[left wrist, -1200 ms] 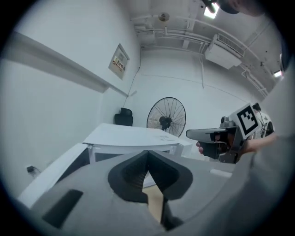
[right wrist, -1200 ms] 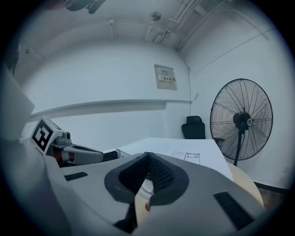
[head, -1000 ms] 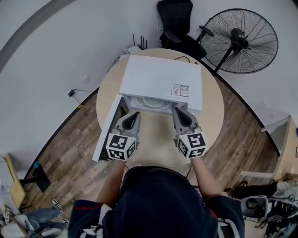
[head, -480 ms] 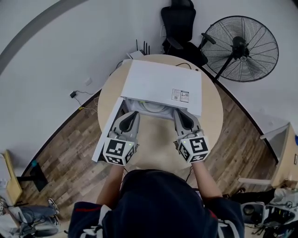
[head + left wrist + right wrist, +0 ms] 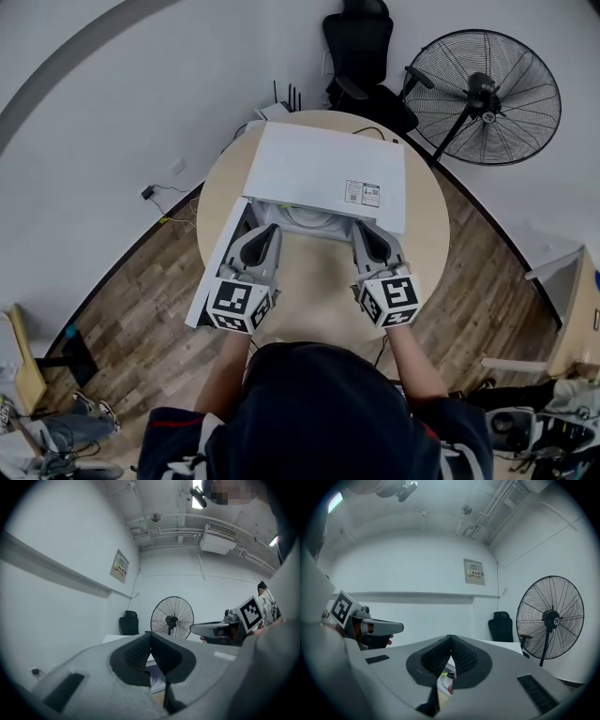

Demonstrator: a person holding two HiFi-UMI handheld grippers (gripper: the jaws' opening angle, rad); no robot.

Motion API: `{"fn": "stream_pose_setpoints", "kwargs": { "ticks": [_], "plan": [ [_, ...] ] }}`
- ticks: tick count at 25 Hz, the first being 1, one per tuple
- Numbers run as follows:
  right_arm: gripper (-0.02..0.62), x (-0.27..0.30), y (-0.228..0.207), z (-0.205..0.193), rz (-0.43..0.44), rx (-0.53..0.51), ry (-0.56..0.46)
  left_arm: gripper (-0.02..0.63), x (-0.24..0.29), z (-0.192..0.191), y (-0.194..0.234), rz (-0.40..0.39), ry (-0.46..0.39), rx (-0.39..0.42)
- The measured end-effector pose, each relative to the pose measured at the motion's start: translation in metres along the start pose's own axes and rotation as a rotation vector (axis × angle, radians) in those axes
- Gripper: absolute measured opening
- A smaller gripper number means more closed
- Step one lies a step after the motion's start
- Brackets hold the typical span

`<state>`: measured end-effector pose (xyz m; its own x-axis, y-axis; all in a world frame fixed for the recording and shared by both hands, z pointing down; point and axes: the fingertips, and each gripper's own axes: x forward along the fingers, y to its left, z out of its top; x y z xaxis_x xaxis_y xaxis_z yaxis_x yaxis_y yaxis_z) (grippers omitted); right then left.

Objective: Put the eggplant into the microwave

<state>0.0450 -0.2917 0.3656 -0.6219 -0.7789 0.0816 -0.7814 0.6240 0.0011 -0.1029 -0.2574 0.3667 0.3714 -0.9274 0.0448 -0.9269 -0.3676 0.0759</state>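
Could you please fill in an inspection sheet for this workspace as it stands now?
Surface: round wooden table, bare in front of the microwave.
Job's things: white microwave, its door swung open; no eggplant seen.
Clutter: device with antennas behind the microwave.
Grippers: left hand-held gripper shut, empty; right hand-held gripper shut, empty; both held before the open microwave.
Cables: floor cable along the wall.
Surroundings: standing fan, black chair, wood floor.

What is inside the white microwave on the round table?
Through the open door, only the front edge of a pale round plate shows. The top of the microwave covers the rest of the inside, so whether an eggplant lies there cannot be seen.
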Motion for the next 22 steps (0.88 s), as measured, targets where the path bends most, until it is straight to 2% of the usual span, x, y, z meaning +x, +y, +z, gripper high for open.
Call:
{"fn": "stream_pose_setpoints", "kwargs": {
  "ticks": [22],
  "plan": [
    [0.011, 0.0024, 0.0063, -0.0021, -0.003, -0.006, 0.008, 0.017, 0.0006, 0.0039, -0.0045, -0.025, -0.004, 0.014]
  ]
}}
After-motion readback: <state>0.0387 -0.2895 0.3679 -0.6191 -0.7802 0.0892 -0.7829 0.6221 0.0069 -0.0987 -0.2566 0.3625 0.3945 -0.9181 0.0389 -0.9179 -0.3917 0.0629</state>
